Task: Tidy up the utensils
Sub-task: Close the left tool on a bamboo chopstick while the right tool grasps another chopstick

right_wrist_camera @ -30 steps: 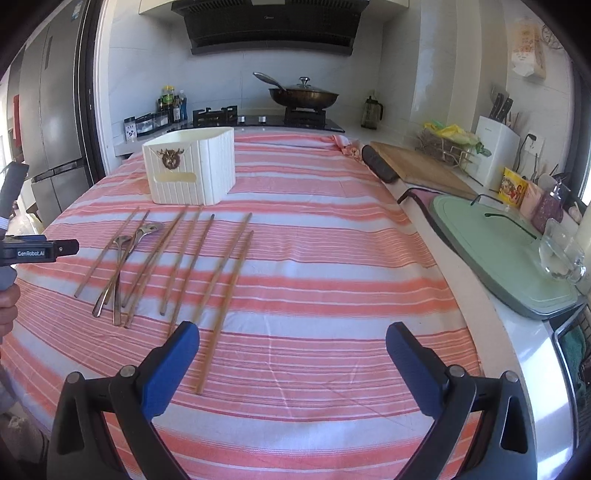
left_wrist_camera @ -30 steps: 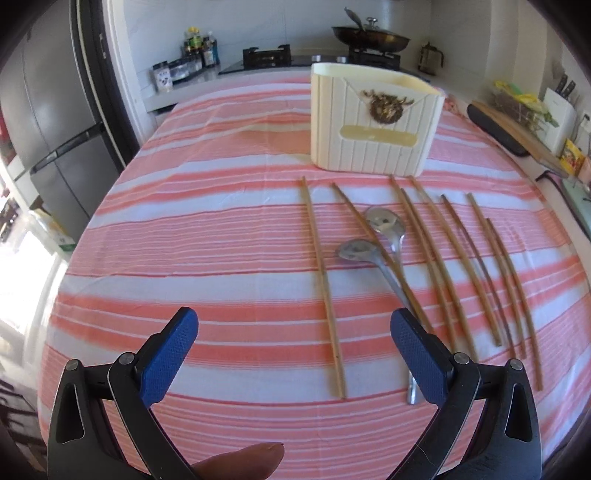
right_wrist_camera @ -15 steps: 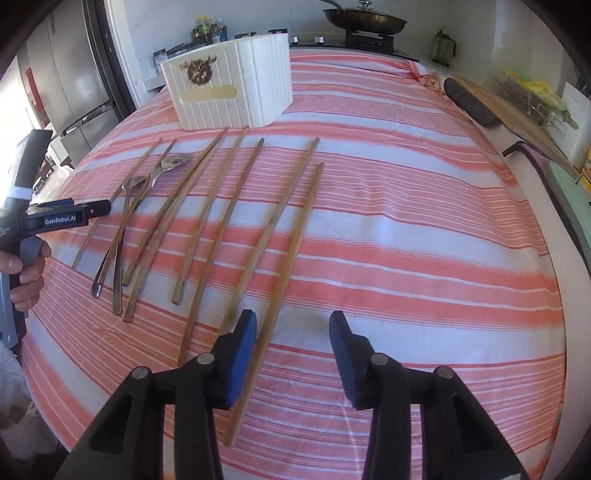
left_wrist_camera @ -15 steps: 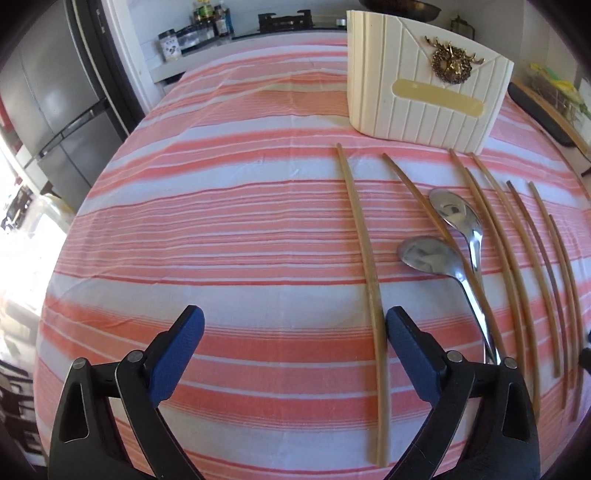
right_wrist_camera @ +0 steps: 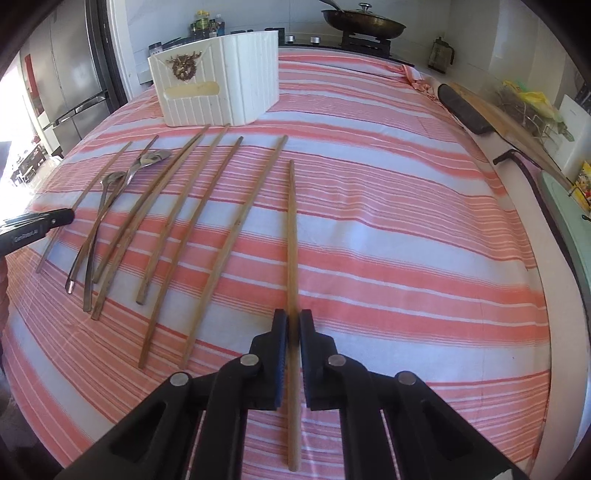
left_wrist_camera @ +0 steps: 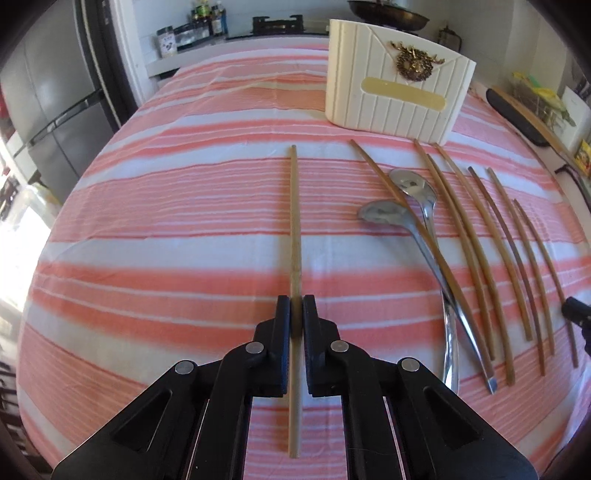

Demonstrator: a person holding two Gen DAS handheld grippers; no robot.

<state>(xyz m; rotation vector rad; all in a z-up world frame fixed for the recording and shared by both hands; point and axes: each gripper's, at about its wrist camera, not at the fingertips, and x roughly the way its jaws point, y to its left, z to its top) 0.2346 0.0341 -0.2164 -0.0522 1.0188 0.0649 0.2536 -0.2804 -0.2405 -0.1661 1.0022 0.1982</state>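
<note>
Two grippers are seen here, each clamped on a chopstick of its own. On the left wrist view, the left gripper [left_wrist_camera: 296,309] is pinched tight around the leftmost chopstick [left_wrist_camera: 294,221], which lies apart from the rest of the row and runs straight away from the camera across the striped tablecloth [left_wrist_camera: 166,221]. On the right wrist view, the right gripper [right_wrist_camera: 291,325] is squeezed on the rightmost chopstick [right_wrist_camera: 292,229], with its near end poking back past the pads toward the camera. Between those two, the other chopsticks [right_wrist_camera: 207,221] are laid out in a loose fan, near ends spread and far ends aimed toward the white utensil holder [right_wrist_camera: 218,88]. Two metal spoons [left_wrist_camera: 410,206] are mixed in near the left side of the row, bowls close together, and one chopstick is crossed over their handles. The holder is stood upright at the far side of the cloth, just beyond the tips, with a gold ornament [left_wrist_camera: 415,64] on its front; nothing can be made out inside it from these angles. A wok [right_wrist_camera: 364,24] is parked on the stove behind, and a cutting board [right_wrist_camera: 502,110] is off to the right. The tip of the left gripper can also be spotted at the left edge of the right view.
</note>
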